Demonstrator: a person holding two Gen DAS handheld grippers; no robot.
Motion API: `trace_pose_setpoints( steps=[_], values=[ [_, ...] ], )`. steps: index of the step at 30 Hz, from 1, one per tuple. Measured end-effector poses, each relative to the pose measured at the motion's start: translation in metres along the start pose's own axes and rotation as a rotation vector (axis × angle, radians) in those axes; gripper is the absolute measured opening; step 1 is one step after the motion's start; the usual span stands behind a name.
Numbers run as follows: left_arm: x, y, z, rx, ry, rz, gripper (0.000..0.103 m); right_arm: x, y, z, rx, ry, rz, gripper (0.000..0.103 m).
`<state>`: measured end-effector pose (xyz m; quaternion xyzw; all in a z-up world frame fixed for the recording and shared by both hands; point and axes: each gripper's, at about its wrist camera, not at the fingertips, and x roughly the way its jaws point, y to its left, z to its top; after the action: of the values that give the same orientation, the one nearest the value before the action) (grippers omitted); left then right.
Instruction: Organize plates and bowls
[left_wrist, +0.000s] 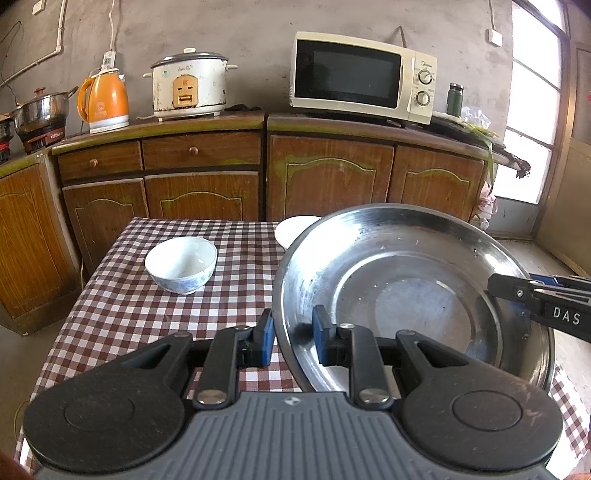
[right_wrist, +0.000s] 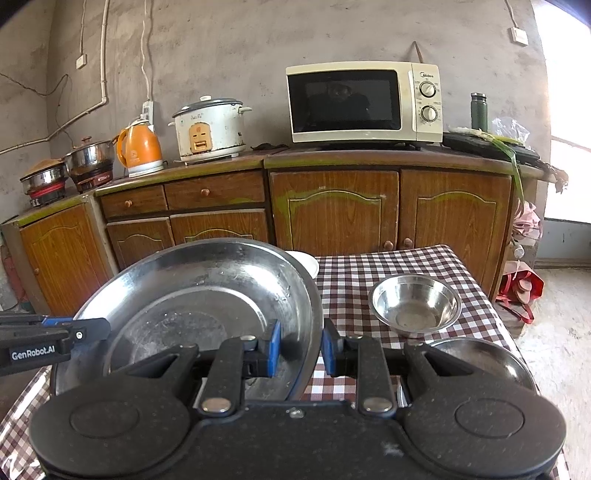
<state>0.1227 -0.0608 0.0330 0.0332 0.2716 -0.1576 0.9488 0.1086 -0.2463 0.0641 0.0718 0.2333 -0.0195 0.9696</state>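
- Large steel plate (left_wrist: 413, 295) is held up off the checked tabletop (left_wrist: 155, 317), tilted, gripped on opposite rims by both tools.
- Left gripper (left_wrist: 291, 338): fingers straddle the near-left rim, one blue pad outside, one inside. A narrow gap seems to show on the outer side, so the pinch looks partial; firm contact cannot be confirmed.
- Right gripper (right_wrist: 300, 349): fingers straddle the right rim in the same way, pads close to the metal, apparently pinching it.
- Risk 1: smooth, thin, sloped steel under small pads. If either pinch is loose, the plate could pivot on the other grip and drop.
- Risk 2: the two hands must move together. Any mismatch in height or spacing would twist the plate or pull a rim out of the pads.
- Risk 3: the white plate (left_wrist: 295, 230) lies just behind the steel plate's far edge. A low carry could clip it.
- Risk 4: the small steel bowl (right_wrist: 416, 304) and a second steel plate (right_wrist: 484, 360) sit near the right hand, and the white ceramic bowl (left_wrist: 181, 264) stands to the left. A swing either way could knock one; the ceramic bowl looks the most breakable.
- Judgement: stacking is at an early stage, as the pieces lie separately.
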Motion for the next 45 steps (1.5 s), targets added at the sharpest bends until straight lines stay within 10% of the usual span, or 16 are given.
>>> trace_pose_setpoints(
  steps=[45],
  values=[
    [-0.008,-0.007,-0.022,-0.006,0.033,-0.014,0.023,-0.020,-0.007,-0.029,0.022,0.017,0.000,0.030]
  ],
)
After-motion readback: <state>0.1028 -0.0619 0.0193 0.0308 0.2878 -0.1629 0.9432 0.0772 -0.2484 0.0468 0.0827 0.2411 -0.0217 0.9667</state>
